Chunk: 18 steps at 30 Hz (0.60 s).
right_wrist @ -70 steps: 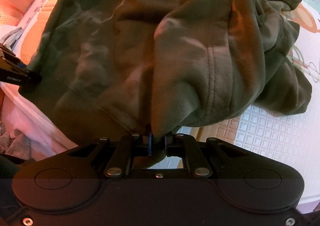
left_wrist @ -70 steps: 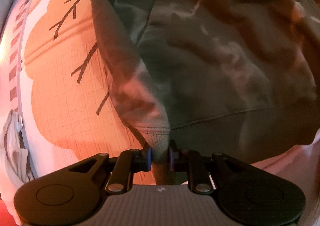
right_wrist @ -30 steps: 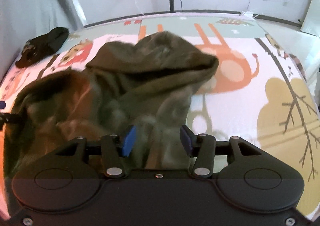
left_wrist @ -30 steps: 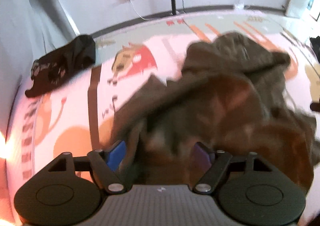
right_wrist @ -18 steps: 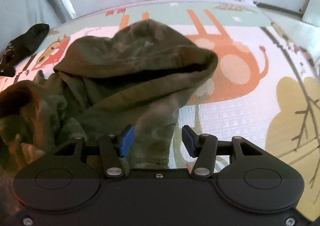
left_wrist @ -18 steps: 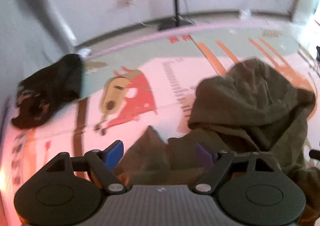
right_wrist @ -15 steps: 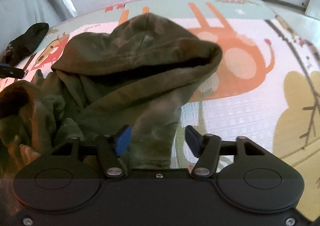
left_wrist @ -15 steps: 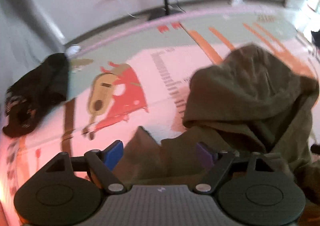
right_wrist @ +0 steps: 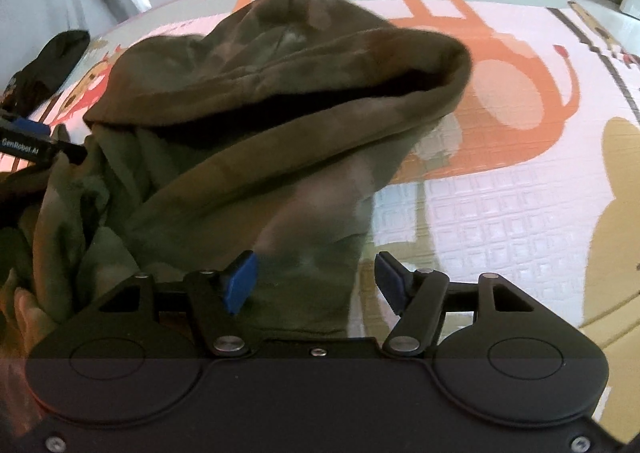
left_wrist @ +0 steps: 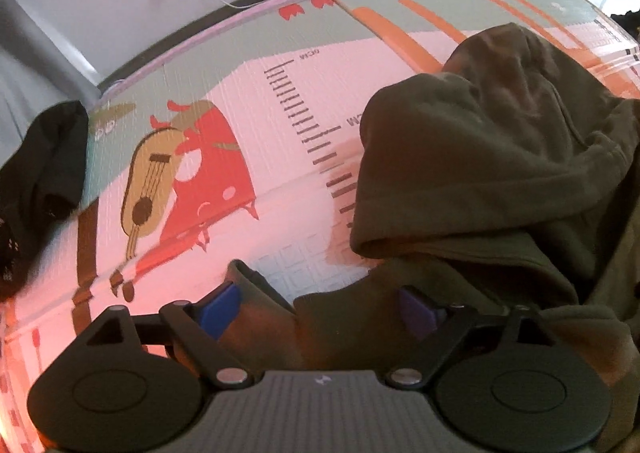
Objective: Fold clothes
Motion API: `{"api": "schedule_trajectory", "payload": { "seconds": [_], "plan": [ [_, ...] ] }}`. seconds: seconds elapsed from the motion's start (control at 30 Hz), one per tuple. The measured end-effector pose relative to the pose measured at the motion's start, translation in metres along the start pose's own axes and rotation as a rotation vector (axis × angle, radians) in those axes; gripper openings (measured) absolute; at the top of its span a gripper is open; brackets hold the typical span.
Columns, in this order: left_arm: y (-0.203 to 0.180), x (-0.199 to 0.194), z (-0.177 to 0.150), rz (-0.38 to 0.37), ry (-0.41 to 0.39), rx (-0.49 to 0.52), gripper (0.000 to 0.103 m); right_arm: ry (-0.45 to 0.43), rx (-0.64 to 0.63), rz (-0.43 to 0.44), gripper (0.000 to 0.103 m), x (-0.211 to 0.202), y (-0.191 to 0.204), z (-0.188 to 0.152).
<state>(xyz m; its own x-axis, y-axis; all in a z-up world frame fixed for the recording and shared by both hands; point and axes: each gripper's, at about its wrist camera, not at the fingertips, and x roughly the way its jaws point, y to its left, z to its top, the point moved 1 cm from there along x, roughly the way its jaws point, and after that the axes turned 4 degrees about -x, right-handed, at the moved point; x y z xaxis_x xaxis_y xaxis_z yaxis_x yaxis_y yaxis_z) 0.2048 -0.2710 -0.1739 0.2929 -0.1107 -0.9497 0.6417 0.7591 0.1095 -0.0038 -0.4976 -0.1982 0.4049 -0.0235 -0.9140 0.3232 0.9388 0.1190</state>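
Two tools over one olive hoodie (left_wrist: 500, 157) on a printed play mat (left_wrist: 280, 101). Left wrist view: left tool (left_wrist: 320, 307) jaws opening, hoodie fabric lying loose between the blue pads (left_wrist: 218, 309), not pinched; hood bunched ahead and right of it, black garment (left_wrist: 40, 173) far off its left side. Right wrist view: right tool (right_wrist: 316, 281) released, jaws wide, hoodie (right_wrist: 280, 101) cloth slack between them, touching only the left pad; bare mat (right_wrist: 500, 213) ahead-right.
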Motion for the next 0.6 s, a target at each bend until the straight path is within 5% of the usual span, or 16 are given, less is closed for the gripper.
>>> {"api": "schedule_trajectory", "payload": {
  "seconds": [0.17, 0.33, 0.5, 0.6],
  "plan": [
    [-0.005, 0.003, -0.002, 0.007, 0.0, 0.013, 0.086, 0.008, -0.004, -0.005, 0.062, 0.009, 0.007, -0.001],
    [-0.008, 0.002, -0.002, -0.075, 0.016, -0.022, 0.045, -0.02, -0.069, -0.019, 0.029, 0.009, 0.018, -0.002],
    [-0.025, -0.001, -0.002, -0.023, 0.015, 0.031, 0.014, -0.034, -0.094, -0.016, 0.015, 0.009, 0.025, 0.0],
    [-0.023, -0.001, -0.001, 0.001, 0.018, 0.018, 0.007, -0.036, -0.096, -0.023, 0.013, 0.007, 0.025, 0.0]
  ]
}}
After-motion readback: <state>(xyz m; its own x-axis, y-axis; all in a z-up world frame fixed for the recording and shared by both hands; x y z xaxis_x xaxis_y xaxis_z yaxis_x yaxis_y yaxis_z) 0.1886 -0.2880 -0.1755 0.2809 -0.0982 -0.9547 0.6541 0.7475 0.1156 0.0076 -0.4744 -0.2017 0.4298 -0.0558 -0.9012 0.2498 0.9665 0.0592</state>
